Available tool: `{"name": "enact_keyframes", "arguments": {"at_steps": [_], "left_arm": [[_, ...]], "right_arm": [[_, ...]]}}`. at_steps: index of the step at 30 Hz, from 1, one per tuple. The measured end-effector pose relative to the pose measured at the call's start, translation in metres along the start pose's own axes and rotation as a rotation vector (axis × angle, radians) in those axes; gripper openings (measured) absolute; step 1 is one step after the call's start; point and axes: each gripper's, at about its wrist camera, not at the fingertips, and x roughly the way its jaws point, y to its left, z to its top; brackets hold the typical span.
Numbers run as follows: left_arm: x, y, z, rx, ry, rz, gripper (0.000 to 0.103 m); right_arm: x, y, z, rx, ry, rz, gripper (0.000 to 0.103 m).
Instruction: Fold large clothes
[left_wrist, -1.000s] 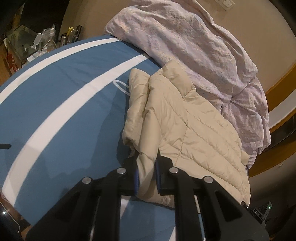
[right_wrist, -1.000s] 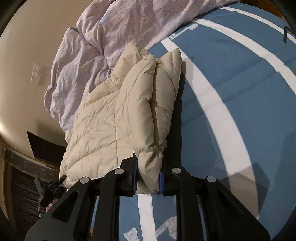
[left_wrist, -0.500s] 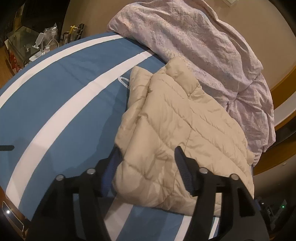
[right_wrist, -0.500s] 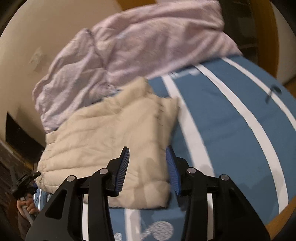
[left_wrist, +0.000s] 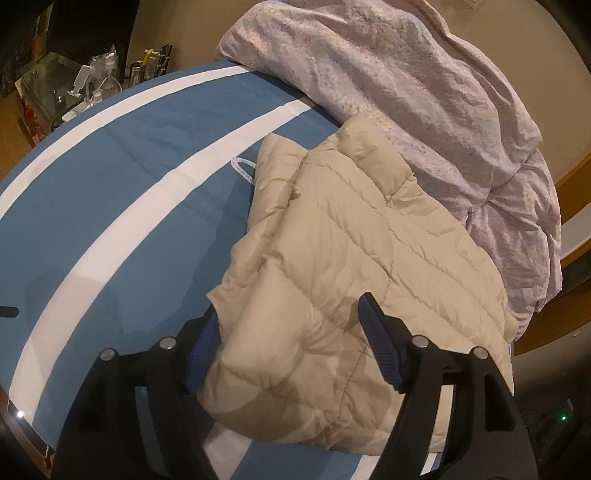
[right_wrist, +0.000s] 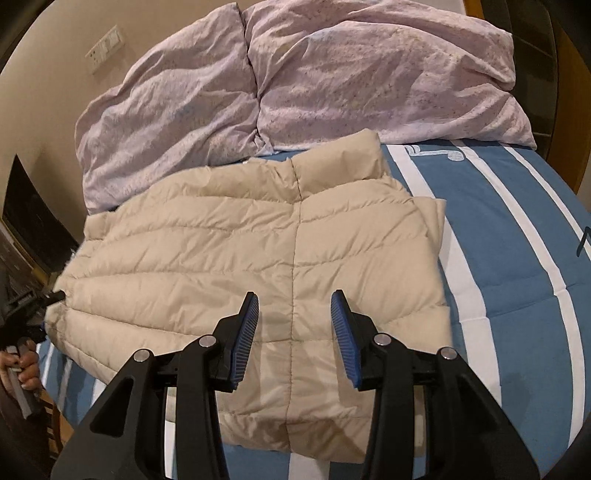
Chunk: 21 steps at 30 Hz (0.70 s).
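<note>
both hand-held grippers, left hand-held gripper (left_wrist: 291, 347) and right hand-held gripper (right_wrist: 294, 328), hovered with jaws apart and empty over the beige puffer jacket (right_wrist: 236, 258), lying folded on the bed (right_wrist: 509, 236), seemingly let go to settle flat.

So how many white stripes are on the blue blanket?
3, seen from the right wrist, on the blue blanket: one beside the jacket, one further right, one by the foot. Others may be hidden.

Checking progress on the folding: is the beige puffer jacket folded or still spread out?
Folded: the puffer jacket lies as a compact rectangle, a doubled layer along its edge.
</note>
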Motion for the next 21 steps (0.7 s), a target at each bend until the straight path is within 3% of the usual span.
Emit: {"name": "enact_keyframes", "arguments": {"at_steps": [4,11,17,21], "left_arm": [[0.005,0.003,0.003,-0.020,0.007,-0.006,0.073],[0.011,0.005,0.007,-0.044,0.015,-0.014,0.073],[0.015,0.007,0.008,-0.062,0.014,-0.017,0.073],[0.017,0.005,0.006,-0.056,0.005,-0.005,0.063]], "right_arm": [[0.006,0.000,-0.007,-0.017,0.006,-0.052,0.043],[0.035,0.016,-0.019,-0.089,0.095,-0.121,0.043],[0.035,0.015,-0.020,-0.091,0.094,-0.110,0.043],[0.036,0.014,-0.019,-0.081,0.093,-0.101,0.043]]}}
